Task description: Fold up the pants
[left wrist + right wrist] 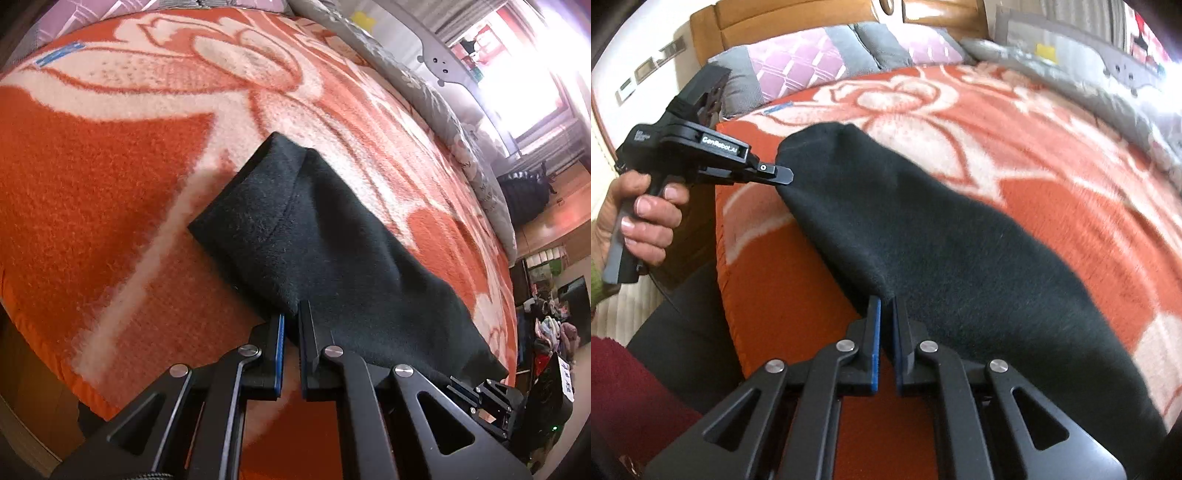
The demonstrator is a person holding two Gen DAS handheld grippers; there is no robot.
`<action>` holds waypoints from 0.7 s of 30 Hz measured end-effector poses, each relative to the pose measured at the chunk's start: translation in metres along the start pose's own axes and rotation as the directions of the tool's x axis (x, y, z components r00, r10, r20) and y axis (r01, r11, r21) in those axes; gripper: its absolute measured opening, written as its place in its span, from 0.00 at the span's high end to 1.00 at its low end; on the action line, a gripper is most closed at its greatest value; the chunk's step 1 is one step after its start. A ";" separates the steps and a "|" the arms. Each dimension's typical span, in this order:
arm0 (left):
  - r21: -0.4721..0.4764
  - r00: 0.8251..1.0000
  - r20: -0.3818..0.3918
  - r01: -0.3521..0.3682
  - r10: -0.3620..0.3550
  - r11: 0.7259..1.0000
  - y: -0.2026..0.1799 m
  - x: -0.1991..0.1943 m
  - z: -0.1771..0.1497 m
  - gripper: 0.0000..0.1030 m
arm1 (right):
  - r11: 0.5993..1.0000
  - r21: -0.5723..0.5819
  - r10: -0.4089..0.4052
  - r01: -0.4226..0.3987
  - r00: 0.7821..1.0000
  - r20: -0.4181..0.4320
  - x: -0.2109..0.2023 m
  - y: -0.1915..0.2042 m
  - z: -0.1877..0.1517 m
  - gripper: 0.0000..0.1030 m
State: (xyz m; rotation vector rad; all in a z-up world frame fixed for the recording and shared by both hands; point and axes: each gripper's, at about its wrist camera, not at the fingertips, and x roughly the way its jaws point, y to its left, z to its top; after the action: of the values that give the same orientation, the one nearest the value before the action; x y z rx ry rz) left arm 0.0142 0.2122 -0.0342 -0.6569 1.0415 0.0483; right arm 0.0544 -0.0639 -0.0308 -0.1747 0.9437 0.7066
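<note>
While spread on orange blanket [92, 192], black pants [314, 240] pinched at 6 o'clock edge by left gripper [291, 317]; right gripper [886, 302] likewise clamped on hem.

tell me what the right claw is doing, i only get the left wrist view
Observer: The right claw is shut on the near edge of the black pants.
Operator: does my left claw really have cloth, seen from outside
Observer: Yes. The left claw pinches the pants' edge near their far end, on the side that faces the person.
Operator: what's past that end
Observer: A tan headboard stands behind the pink and grey pillows.
</note>
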 end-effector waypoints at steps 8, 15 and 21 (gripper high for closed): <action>0.005 0.997 0.038 -0.062 0.061 0.998 0.001 -0.014 0.005 0.80 | 0.993 0.101 0.059 -0.060 0.998 0.018 -0.009 -0.011 0.005 0.90; -0.087 0.999 0.008 -0.040 0.041 0.995 0.020 -0.016 0.010 0.69 | 0.913 0.319 0.221 -0.255 0.965 0.141 -0.028 -0.060 0.025 0.89; -0.112 0.999 -0.009 -0.054 0.053 0.992 0.025 -0.006 0.015 0.67 | 0.914 0.386 0.108 -0.127 0.992 0.071 0.001 -0.107 0.053 0.89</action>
State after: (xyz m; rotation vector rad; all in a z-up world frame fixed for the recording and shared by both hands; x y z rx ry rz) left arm 0.0148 0.2419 -0.0360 -0.7313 1.0676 0.1525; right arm 0.1578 -0.1228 -0.0171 0.2538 1.0358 0.6158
